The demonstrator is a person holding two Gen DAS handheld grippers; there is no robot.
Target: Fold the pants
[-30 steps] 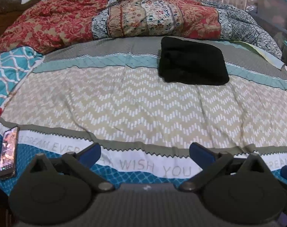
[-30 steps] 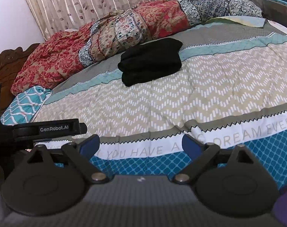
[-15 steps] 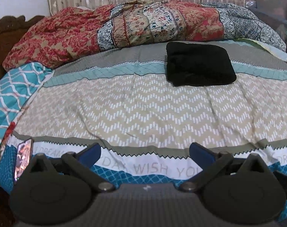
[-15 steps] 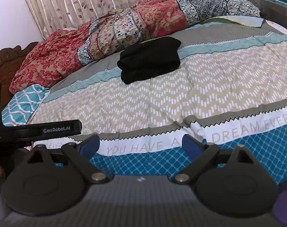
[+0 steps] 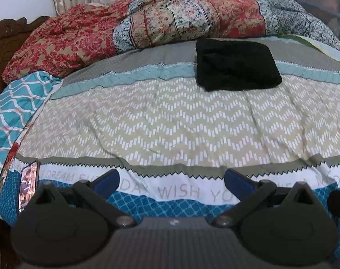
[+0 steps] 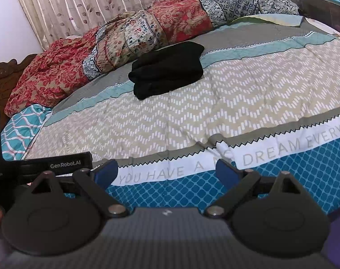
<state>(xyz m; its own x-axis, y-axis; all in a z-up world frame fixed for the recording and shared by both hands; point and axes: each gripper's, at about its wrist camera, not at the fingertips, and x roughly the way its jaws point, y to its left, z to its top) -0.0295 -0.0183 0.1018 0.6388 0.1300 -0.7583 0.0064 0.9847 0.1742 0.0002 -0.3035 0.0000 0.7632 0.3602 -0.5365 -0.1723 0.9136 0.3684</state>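
Observation:
The black pants lie folded into a compact stack on the far part of the bed, on the grey and teal stripes of the bedspread; they also show in the right wrist view. My left gripper is open and empty, held over the near edge of the bed, far from the pants. My right gripper is open and empty too, over the near edge, with the left gripper's body at its left.
A patterned bedspread covers the bed. A rumpled red, floral and blue quilt lies along the far side before a curtain. A phone lies at the near left corner. A teal pillow sits at left.
Both grippers have drawn back and tilted slightly, so the pants sit a little farther away in both views. The pants have not moved. Both grippers stay open.

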